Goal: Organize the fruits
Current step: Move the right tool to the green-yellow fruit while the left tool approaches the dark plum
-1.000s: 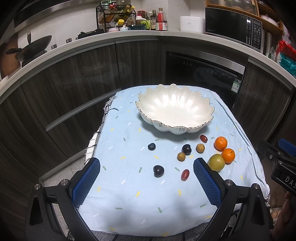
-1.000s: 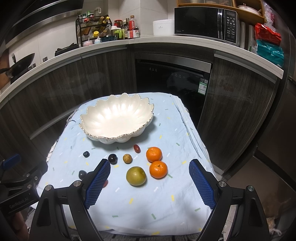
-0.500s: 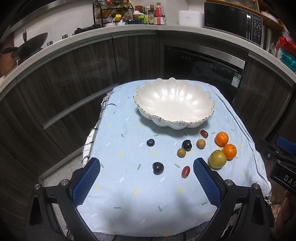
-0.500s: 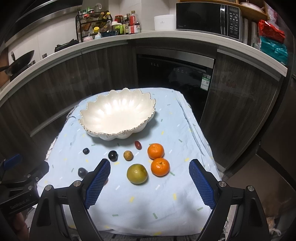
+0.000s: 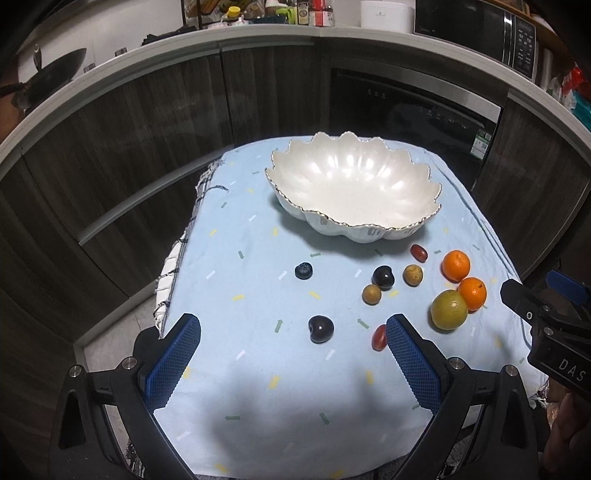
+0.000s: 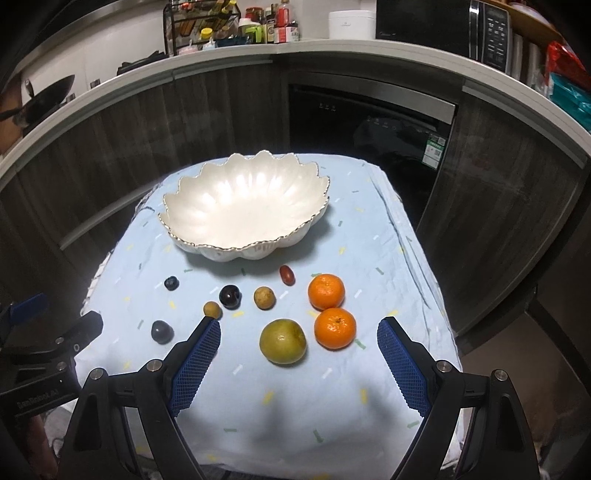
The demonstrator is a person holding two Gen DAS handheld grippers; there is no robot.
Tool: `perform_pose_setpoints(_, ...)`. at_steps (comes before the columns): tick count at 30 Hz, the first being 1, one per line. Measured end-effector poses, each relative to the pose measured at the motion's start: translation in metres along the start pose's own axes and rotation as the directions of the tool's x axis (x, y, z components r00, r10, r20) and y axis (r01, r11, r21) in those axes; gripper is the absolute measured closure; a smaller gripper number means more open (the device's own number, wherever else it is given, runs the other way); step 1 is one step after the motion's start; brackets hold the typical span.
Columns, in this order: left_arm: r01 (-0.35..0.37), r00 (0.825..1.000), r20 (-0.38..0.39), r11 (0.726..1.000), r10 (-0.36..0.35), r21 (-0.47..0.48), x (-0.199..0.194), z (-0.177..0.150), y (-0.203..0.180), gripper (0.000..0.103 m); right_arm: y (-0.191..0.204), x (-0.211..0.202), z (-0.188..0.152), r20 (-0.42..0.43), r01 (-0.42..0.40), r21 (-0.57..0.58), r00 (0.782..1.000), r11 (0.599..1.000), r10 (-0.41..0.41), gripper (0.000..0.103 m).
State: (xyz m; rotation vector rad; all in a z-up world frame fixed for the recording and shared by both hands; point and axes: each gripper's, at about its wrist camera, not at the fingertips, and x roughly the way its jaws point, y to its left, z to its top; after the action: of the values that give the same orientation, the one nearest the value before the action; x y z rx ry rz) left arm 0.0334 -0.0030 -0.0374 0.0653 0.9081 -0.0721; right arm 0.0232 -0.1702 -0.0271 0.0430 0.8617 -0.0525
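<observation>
Both sets of fingers, left gripper [image 5: 293, 360] and right gripper [image 6: 299, 363], spread wide and empty at bottom of frame. Mid-frame, round fruit loose on the bench cloth [image 6: 295, 413]: green citrus [image 6: 282, 341], mandarins [image 6: 335, 328], dark cherry [image 5: 320, 328]. Likely to roll off if nudged or pinched off-centre; further up, empty scalloped bowl [image 6: 207, 242].

My left hand-held gripper [image 5: 293, 363] pad hides half the red grape [image 5: 379, 336]; bottle labels [image 6: 284, 33] on the counter [image 6: 332, 46] are unreadable.
</observation>
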Motion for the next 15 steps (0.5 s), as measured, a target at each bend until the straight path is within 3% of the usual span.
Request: perform_pose_setpoints(15,0.01,1.0,-0.028,0.999,-0.009,0.036,0.031,0.005,-0.004,0.001,0.01,0.037,0.003,-0.042,-0.046,-0.022,0.998,0.999,0.045,0.015)
